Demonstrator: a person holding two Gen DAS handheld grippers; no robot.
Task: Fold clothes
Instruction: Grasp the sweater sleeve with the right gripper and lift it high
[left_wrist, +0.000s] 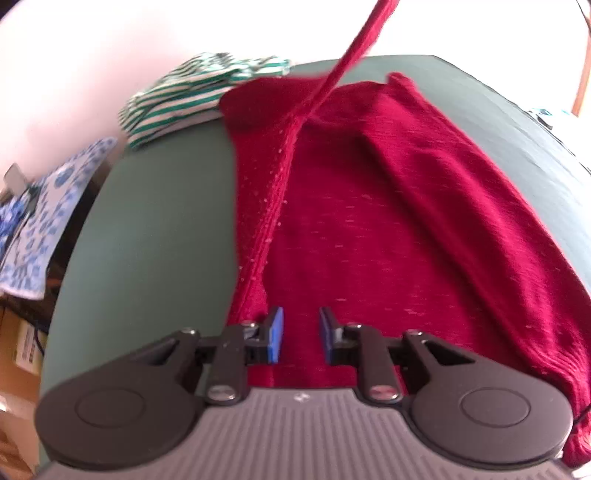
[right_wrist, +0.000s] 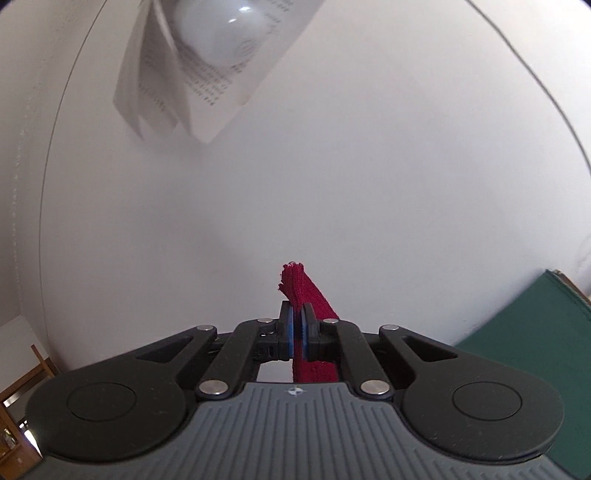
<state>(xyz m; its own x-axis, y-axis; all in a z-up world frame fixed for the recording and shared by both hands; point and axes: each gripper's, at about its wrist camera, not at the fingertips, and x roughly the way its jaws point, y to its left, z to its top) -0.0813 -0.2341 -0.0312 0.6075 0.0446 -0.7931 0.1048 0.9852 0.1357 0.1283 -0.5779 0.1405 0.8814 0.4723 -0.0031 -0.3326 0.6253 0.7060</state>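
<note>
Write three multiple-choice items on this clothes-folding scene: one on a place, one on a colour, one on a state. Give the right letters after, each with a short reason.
1. Where does the striped garment lie?
A. On the green table's far left part, beside the red garment
B. Under the left gripper
C. On the floor

2. What colours are the striped garment's stripes?
A. Black and yellow
B. Green and white
C. Red and blue

3. What is the right gripper doing?
A. Standing wide open, empty
B. Clamped on a paper sheet
C. Shut on a strip of the red garment

Answers: 1 A, it sits bunched at the table's far left, by the red fabric's corner. 2 B, the bands are green and white. 3 C, red knit sticks out between its closed pads.
</note>
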